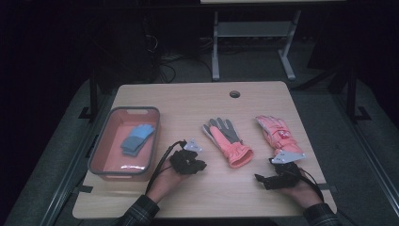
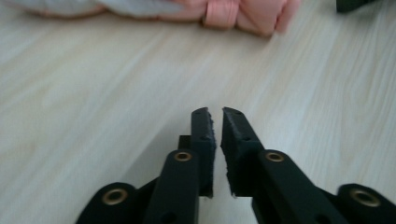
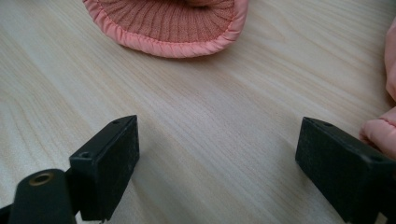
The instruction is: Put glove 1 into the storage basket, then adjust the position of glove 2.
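Gloves, left to right: blue pair in grey-rimmed bin, outboard of left gripper. Pink-and-grey glove just ahead and right of left gripper, cuff nearest, fingers pointing away; jaws a narrow slit, empty. Pink glove directly ahead of right gripper; jaws wide, empty. Right gripper view: ribbed cuff opening, unseen from above.

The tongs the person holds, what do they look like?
Both the left tongs and the right tongs are black, with flat rectangular pads and brass-coloured rivets. Each carries a grey three-cornered plate and trails a black cable. The sleeves are dark plaid.
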The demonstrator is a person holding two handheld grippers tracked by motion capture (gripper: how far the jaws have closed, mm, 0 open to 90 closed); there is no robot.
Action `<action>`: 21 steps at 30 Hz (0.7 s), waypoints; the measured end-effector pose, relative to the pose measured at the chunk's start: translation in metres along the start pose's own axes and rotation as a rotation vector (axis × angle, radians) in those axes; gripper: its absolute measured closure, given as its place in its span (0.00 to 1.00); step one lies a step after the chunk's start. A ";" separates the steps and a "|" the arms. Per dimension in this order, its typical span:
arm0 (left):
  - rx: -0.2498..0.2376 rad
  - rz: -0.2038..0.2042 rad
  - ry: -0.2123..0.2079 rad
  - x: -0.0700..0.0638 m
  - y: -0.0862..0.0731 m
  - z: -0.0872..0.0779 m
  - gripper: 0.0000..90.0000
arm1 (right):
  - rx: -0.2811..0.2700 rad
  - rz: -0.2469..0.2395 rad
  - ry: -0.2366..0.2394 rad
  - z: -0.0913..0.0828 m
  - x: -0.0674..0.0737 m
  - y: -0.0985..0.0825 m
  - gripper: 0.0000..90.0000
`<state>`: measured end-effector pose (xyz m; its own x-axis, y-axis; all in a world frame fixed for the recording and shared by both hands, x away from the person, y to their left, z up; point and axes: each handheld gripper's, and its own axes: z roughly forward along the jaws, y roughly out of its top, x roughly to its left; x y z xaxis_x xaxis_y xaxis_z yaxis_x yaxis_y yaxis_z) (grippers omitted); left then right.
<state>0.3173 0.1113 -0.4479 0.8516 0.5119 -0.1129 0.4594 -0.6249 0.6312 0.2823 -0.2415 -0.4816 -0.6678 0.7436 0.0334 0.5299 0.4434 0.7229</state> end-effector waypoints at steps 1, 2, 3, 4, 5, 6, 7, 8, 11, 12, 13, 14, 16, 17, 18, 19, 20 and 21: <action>-0.008 0.002 0.001 0.000 -0.004 -0.002 0.84 | 0.003 0.001 0.000 0.000 0.000 0.000 0.15; -0.020 -0.002 0.004 -0.001 -0.008 -0.003 0.80 | 0.009 0.003 0.001 0.000 0.000 0.001 0.15; -0.026 -0.010 0.005 -0.002 -0.013 -0.004 0.76 | 0.015 0.003 0.001 0.000 0.000 0.002 0.15; -0.030 -0.009 0.009 -0.003 -0.015 -0.006 0.70 | 0.029 0.005 -0.002 0.000 0.001 0.003 0.15; -0.039 -0.005 0.013 -0.004 -0.019 -0.007 0.66 | 0.032 0.005 -0.002 0.000 0.001 0.004 0.16; -0.039 -0.005 0.013 -0.004 -0.019 -0.007 0.63 | 0.042 0.001 -0.005 0.000 0.001 0.006 0.18; -0.048 0.009 0.027 -0.003 -0.026 -0.010 0.58 | 0.059 0.001 -0.003 -0.001 0.001 0.008 0.22; -0.055 -0.002 0.026 -0.004 -0.029 -0.011 0.54 | 0.067 -0.004 -0.005 -0.002 0.002 0.010 0.26; -0.065 -0.004 0.041 -0.003 -0.038 -0.014 0.44 | 0.047 0.008 -0.005 -0.009 0.004 0.018 0.37; -0.070 0.000 0.048 -0.003 -0.040 -0.015 0.41 | 0.035 0.015 -0.004 -0.011 0.004 0.020 0.41; -0.071 -0.006 0.054 -0.003 -0.043 -0.015 0.39 | 0.032 0.021 0.002 -0.012 0.004 0.023 0.46; -0.075 -0.006 0.059 -0.003 -0.045 -0.015 0.37 | 0.030 0.019 0.010 -0.014 0.005 0.026 0.52; -0.084 -0.006 0.073 -0.003 -0.048 -0.016 0.32 | 0.030 0.010 0.024 -0.015 0.005 0.032 0.63; -0.085 -0.005 0.073 -0.002 -0.049 -0.015 0.29 | 0.026 -0.004 0.023 -0.015 0.005 0.035 0.70; -0.087 -0.008 0.074 -0.002 -0.050 -0.015 0.26 | 0.033 -0.004 0.025 -0.016 0.005 0.038 0.75; -0.085 -0.008 0.080 -0.002 -0.052 -0.014 0.24 | 0.031 0.010 0.030 -0.017 0.005 0.042 0.80; -0.094 -0.002 0.081 -0.002 -0.054 -0.014 0.22 | 0.023 0.010 0.025 -0.018 0.005 0.046 0.85; -0.099 0.002 0.081 -0.002 -0.056 -0.014 0.20 | 0.017 0.016 0.026 -0.018 0.004 0.050 0.88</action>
<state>0.2864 0.1532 -0.4721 0.8272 0.5595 -0.0516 0.4271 -0.5665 0.7047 0.2969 -0.2257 -0.4323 -0.6722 0.7377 0.0628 0.5492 0.4399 0.7106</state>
